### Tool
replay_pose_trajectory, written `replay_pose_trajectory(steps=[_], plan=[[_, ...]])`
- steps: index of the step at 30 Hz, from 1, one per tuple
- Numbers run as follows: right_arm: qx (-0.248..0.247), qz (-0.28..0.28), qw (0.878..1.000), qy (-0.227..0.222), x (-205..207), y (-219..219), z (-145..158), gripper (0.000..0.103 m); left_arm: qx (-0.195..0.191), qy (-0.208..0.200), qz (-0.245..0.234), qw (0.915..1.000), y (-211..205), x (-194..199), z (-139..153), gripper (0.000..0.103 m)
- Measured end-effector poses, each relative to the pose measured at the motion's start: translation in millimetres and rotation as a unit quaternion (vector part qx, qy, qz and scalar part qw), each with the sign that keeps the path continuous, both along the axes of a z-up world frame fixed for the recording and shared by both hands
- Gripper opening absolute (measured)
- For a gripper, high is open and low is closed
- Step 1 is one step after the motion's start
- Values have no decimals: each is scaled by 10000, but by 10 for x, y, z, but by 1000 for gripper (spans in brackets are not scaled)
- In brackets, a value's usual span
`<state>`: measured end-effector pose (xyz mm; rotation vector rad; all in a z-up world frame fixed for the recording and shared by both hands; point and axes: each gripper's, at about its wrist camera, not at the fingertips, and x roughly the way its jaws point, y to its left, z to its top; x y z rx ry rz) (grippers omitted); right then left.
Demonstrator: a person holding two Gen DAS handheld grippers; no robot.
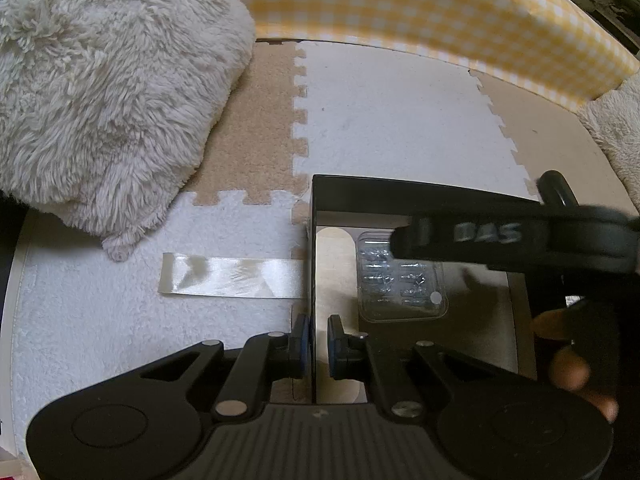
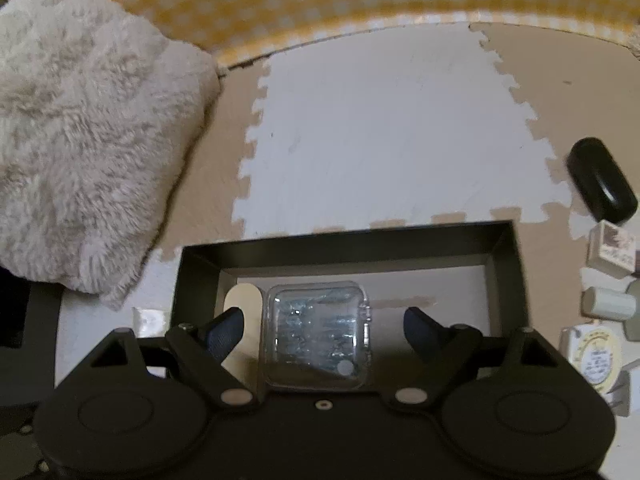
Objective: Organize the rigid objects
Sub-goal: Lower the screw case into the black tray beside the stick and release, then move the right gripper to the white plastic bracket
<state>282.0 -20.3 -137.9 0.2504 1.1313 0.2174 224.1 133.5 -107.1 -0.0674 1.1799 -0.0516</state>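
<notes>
Just left gripper [image 1: 316, 344] astride box wall [image 1: 313, 264]

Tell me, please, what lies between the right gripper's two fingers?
In the right wrist view, the clear plastic case lies on the black box's floor between the open right gripper's fingers, untouched by either.

The right gripper [image 2: 322, 330] hangs over the black tray [image 2: 516, 264], fingers [image 2: 226, 326] spread wide either side of a clear plastic case [image 2: 318, 334] (contents blurred) lying near the tray's left wall beside a pale oval piece [image 2: 242, 304].
</notes>
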Motion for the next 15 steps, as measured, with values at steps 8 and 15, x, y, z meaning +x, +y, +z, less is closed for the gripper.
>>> replay_pose_trajectory(steps=[8, 15], plan=[[319, 188, 9991, -191, -165, -261, 328, 88, 8, 1, 1, 10000, 0, 1, -2, 9], [450, 382, 9967, -548, -382, -574, 671, 88, 16, 2, -1, 10000, 8, 0, -5, 9]])
